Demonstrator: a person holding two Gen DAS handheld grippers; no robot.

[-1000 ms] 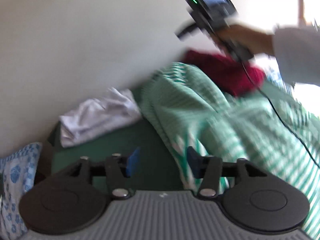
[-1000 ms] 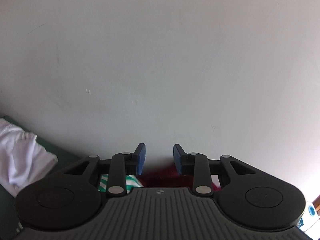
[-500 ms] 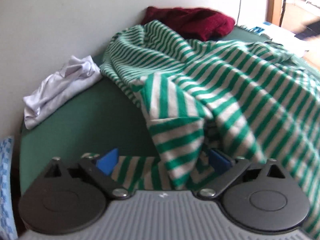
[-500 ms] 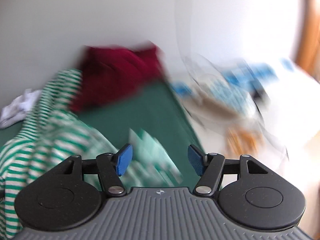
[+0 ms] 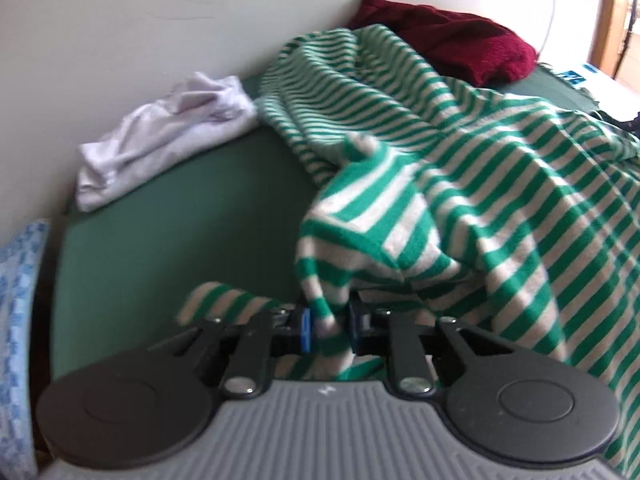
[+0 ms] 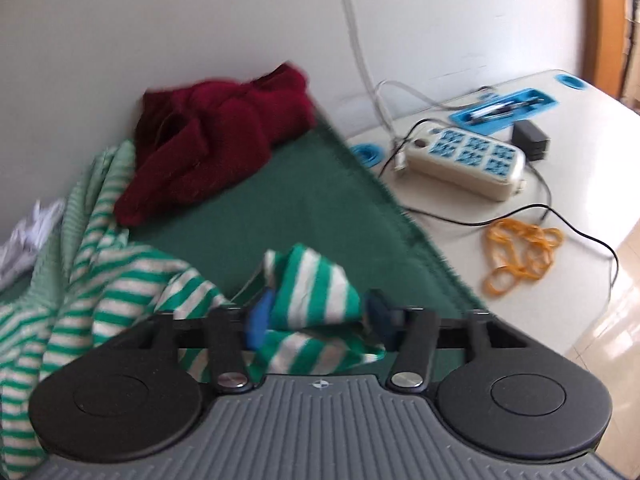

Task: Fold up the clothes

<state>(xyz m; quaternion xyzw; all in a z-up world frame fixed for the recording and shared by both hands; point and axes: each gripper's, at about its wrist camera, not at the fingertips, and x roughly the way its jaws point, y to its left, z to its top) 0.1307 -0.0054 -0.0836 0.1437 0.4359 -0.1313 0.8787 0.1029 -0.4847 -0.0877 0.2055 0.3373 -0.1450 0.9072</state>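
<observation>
Green-and-cream striped knit is what both our tools have hold of: the striped sweater [image 5: 460, 168] lies heaped and rumpled across the green cloth [image 5: 180, 220] that covers the bench, spreading from near the wall toward us. Our left tool [image 5: 328, 326] is clamped tight on a narrow bunch of the knit, the blue pads nearly meeting with fabric pinched between them. Our right tool [image 6: 316, 316] has a thicker wad of the same sweater [image 6: 100, 280] sitting between its pads; the jaws stand wider there, and we cannot tell whether they are pressing the cloth or merely straddling it.

Against the wall sits a white garment [image 5: 160, 136], bundled loosely, and farther along a dark red sweater [image 6: 224, 140] lies crumpled. Off the cloth, on the bare white bench top [image 6: 592, 160], are a power strip [image 6: 464, 156] and a tangle of orange rubber bands [image 6: 520, 252].

We judge the step in hand to be taking the striped sweater by two points so it can be spread. What follows calls for a sure grip on the right side, then lifting and drawing the two tools apart so the knit hangs or lies flat, with room kept from the red sweater. Which edge or corner each tool holds is not clear from here.
</observation>
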